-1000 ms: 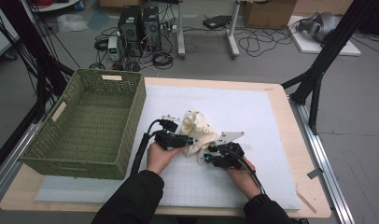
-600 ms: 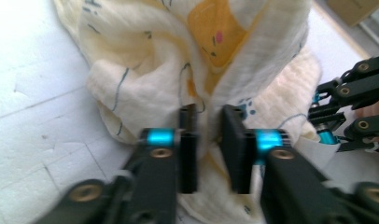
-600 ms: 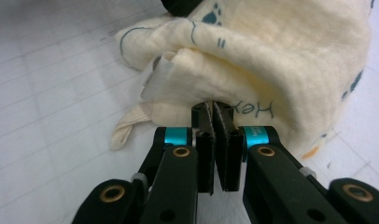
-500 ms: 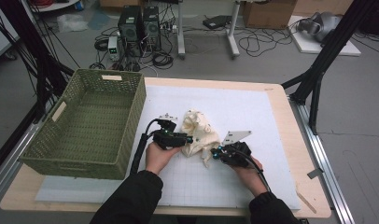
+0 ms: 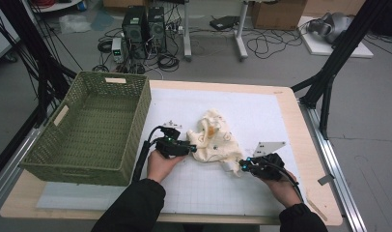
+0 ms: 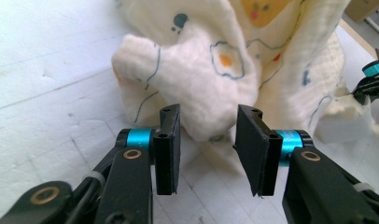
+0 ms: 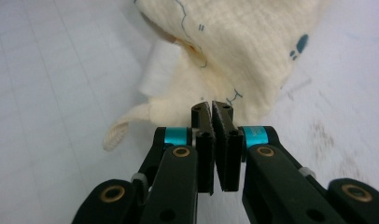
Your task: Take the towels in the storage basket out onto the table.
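A crumpled cream cloth [image 5: 213,137] printed with small egg and dot figures lies on the white gridded mat [image 5: 252,108]. My left gripper [image 5: 194,146] lies at the cloth's left side. In the left gripper view its jaws [image 6: 207,126] have just been opening and stand apart, with a fold of the cloth [image 6: 211,79] reaching between the pads, unpressed. My right gripper [image 5: 241,166] is at the cloth's near right corner. The right gripper view shows it [image 7: 211,109] shut on the edge of the cloth [image 7: 234,46], with a loop of hem lying to the left.
A green woven basket [image 5: 88,166] stands on the table's left side, close to my left hand. The mat stretches bare behind and in front of the cloth. Black frame legs [image 5: 324,92] rise past the right table edge.
My right gripper closed on the cloth's edge and moved right, drawing that corner out. The left hand stayed put while its jaws spread wider.
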A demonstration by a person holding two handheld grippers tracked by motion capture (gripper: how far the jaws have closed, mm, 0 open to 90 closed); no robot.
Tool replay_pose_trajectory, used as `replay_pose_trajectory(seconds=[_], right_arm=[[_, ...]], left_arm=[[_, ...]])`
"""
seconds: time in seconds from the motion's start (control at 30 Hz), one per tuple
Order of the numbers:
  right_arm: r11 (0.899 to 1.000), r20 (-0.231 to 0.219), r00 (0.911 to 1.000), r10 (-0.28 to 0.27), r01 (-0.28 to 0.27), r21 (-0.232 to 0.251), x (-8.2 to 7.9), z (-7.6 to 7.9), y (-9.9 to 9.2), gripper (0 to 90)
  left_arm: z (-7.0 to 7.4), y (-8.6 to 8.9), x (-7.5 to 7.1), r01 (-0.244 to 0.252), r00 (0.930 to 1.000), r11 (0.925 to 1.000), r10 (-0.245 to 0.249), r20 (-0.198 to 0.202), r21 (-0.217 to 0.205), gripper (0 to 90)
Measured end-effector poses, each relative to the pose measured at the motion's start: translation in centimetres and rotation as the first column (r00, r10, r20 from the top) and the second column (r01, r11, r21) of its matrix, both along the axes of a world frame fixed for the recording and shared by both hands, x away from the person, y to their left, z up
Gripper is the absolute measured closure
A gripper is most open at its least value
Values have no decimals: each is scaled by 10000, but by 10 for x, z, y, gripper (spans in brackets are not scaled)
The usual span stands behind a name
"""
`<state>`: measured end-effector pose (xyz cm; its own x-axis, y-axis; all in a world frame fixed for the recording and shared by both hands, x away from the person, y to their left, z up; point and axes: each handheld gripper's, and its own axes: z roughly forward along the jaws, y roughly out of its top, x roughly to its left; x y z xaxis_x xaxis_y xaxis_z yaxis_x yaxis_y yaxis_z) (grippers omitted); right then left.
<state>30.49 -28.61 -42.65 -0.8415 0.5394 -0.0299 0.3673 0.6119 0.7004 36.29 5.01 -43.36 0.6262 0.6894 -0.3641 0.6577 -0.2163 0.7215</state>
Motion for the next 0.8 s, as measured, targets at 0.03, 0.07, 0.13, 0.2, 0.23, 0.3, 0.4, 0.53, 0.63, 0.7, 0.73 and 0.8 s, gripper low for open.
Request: replay_pose_trajectory(seconds=[0.03, 0.07, 0.13, 0.2, 0.23, 0.3, 0.4, 0.53, 0.63, 0.7, 0.73, 0.8], right_arm=[[10000, -30, 10000, 4, -4, -55, -1, -1, -3, 880], [10000, -33, 10000, -17, 17, -61, -3, -2, -6, 879], [9999, 9, 10000, -83, 83, 82, -3, -2, -9, 864], [9984, 58, 10000, -37, 34, 568, -4, 1, -9, 752], [9984, 58, 10000, -37, 34, 568, -4, 1, -9, 752], [9974, -150, 9998, 92, -81, 710, -3, 0, -5, 692], [9984, -227, 9995, 200, -188, 530, 0, -4, 3, 657], [9985, -438, 9986, 286, -265, 486, 4, -8, 12, 657], [9984, -499, 9974, 524, -514, 222, 5, -12, 21, 712], [9982, -479, 9971, 584, -578, 147, 6, -13, 24, 776], [9979, -481, 9968, 643, -638, 123, 5, -13, 24, 824], [9964, -561, 9949, 837, -828, 181, 6, -12, 23, 868]], left_arm=[[-1, -1, 0, 13, 10000, 10000, -13, 14, -18, 607], [-2, -3, 0, -13, 10000, 10000, 13, 11, -37, 611], [-5, -6, 1, -39, 9999, 9999, 40, -100, 120, 624], [-8, -9, 1, -56, 9999, 9996, 58, -81, 259, 672], [-10, -11, 1, -29, 9999, 9997, 32, -126, 243, 672], [-13, -15, 1, -50, 10000, 9990, 52, -47, 443, 725], [-14, -18, 1, -29, 9999, 9981, 21, 125, 612, 807], [-10, -18, -2, -114, 9993, 9970, 86, 361, 759, 827], [-4, -13, -8, -376, 9974, 9968, 332, 638, 703, 832], [-2, -10, -13, -586, 9957, 9967, 544, 746, 566, 832], [-2, -8, -16, -690, 9947, 9962, 646, 804, 525, 833], [0, -3, -21, -788, 9942, 9958, 751, 769, 457, 833]])
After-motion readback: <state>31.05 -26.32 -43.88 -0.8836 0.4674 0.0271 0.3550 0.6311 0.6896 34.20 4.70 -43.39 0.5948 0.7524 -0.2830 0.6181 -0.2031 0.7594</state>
